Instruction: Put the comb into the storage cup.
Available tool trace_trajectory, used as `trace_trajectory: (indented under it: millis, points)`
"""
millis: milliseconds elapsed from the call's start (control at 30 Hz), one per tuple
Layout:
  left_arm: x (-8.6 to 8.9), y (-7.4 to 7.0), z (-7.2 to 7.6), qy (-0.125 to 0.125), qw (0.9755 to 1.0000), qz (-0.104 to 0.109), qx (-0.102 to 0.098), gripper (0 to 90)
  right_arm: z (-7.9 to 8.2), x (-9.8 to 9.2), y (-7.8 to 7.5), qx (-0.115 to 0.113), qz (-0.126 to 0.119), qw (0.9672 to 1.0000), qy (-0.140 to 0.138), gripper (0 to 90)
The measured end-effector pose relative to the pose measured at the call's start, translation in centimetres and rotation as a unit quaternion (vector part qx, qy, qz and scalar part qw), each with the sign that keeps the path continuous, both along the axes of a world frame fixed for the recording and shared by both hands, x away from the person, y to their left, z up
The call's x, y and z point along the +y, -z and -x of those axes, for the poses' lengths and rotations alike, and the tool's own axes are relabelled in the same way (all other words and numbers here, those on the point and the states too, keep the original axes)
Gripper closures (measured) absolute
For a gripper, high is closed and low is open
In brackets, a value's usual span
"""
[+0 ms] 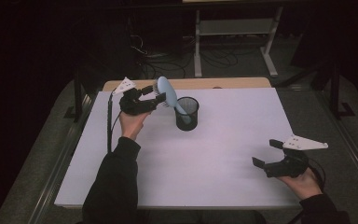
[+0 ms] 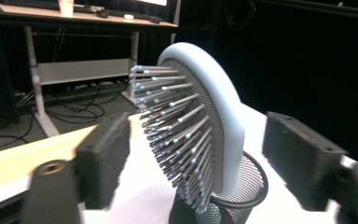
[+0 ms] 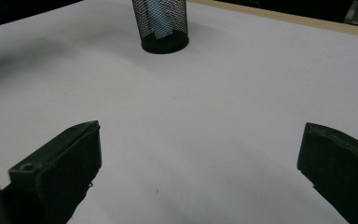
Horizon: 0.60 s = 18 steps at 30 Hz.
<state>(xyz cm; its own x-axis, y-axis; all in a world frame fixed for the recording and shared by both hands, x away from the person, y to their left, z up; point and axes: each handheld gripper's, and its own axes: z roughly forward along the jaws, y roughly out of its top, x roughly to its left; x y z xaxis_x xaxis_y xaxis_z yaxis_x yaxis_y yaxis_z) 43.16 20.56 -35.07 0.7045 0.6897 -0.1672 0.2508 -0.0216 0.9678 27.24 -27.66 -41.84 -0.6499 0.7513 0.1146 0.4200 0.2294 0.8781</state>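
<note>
I've got the left gripper (image 1: 153, 94) up in the upper left-centre of the high view, at the far edge of the white table (image 1: 214, 158), right beside the light blue hairbrush (image 1: 167, 93). The hairbrush stands handle-down in the black mesh cup (image 1: 187, 113), leaning to the left with its head sticking up over the rim, bristles facing my left gripper. In the left gripper view the brush head (image 2: 200, 130) sits centre frame between the two black jaws, and I see a gap on each side, so the jaws are released and not pressing on it; the brush rests on the mesh cup (image 2: 242, 196) rim at lower centre. The right gripper (image 1: 268, 154) is at the lower right of the high view, held low over the table near its right edge, well apart from the cup. Its jaws are spread wide with nothing between them, bare white table (image 3: 191, 121) under them in the right gripper view. There the mesh cup (image 3: 161, 25) sits at top centre, with a bit of blue handle visible through the mesh.
</note>
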Motion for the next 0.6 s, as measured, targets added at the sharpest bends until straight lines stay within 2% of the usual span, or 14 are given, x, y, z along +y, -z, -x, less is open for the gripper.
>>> trace_trajectory:
  millis: [133,233,400,600]
  points:
    - [0.5,-0.2,0.5,0.005,1.0000,0.005,-0.004,11.6,0.0,0.1,0.0,0.001,0.003,1.0000,-0.001,0.0]
    - [0.9,-0.2,0.8,0.003,1.0000,0.000,0.001,0.0,0.0,0.1,0.0,0.001,0.003,1.0000,-0.001,0.0]
    - [1.8,-0.1,1.4,0.000,1.0000,0.002,-0.004,0.0,0.0,0.1,0.1,0.001,0.005,1.0000,-0.002,0.0]
    - [2.7,0.3,1.9,-0.001,1.0000,0.002,0.002,0.0,0.0,0.2,0.1,0.001,0.007,1.0000,-0.003,0.0]
